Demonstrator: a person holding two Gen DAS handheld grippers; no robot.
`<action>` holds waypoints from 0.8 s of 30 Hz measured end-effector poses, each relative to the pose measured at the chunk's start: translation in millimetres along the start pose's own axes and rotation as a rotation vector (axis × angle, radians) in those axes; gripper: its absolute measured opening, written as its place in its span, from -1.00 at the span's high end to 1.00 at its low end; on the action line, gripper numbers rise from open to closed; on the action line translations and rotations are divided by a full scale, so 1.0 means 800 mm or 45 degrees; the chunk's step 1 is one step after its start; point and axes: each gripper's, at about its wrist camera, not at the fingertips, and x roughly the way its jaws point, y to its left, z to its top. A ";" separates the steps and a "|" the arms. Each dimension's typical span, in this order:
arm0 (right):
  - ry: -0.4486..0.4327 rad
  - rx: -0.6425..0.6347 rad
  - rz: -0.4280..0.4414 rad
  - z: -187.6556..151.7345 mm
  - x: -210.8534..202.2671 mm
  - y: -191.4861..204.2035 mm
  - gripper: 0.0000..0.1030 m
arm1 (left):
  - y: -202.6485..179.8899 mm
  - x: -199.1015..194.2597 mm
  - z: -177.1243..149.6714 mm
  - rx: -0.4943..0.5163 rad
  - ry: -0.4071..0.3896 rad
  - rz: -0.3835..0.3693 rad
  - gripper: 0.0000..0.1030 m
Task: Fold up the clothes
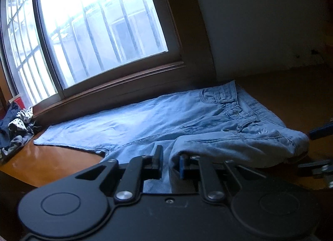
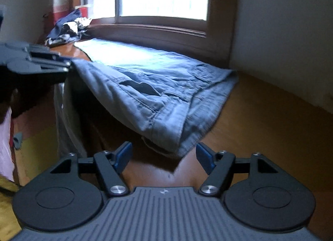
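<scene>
Light blue jeans (image 1: pixel 158 120) lie spread on a brown wooden table (image 1: pixel 62 157) under a window, one leg stretched left, waistband to the right. My left gripper (image 1: pixel 170 164) is shut on a raised fold of the near leg. In the right wrist view the jeans (image 2: pixel 158 87) slope up to the left, where the left gripper (image 2: pixel 41 60) holds the cloth above the table edge. My right gripper (image 2: pixel 164 155) is open and empty, just in front of the jeans' near waistband corner (image 2: pixel 183 147).
A pile of dark and patterned clothes (image 1: pixel 16 128) lies at the table's far left by the window sill (image 1: pixel 116 87); it also shows in the right wrist view (image 2: pixel 66 28). A white wall (image 2: pixel 281 32) bounds the right. The floor (image 2: pixel 8 209) lies below at left.
</scene>
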 end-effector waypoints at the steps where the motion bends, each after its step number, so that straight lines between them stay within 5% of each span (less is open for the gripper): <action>1: -0.002 -0.022 0.004 0.001 0.004 0.004 -0.35 | -0.001 0.000 0.000 0.001 0.000 0.006 0.70; 2: -0.006 -0.037 0.004 0.006 0.013 0.008 -0.26 | -0.001 0.000 0.000 0.003 0.002 0.016 0.68; 4: 0.002 -0.035 0.012 0.016 0.022 0.011 0.69 | -0.004 0.003 -0.003 0.003 0.005 0.042 0.63; 12: -0.362 0.465 0.061 0.098 -0.033 -0.049 0.82 | -0.020 0.013 -0.030 -0.091 0.082 0.032 -0.32; 24: -0.527 0.611 0.105 0.185 -0.016 -0.065 0.82 | -0.037 0.021 -0.061 -0.279 0.123 0.111 -0.69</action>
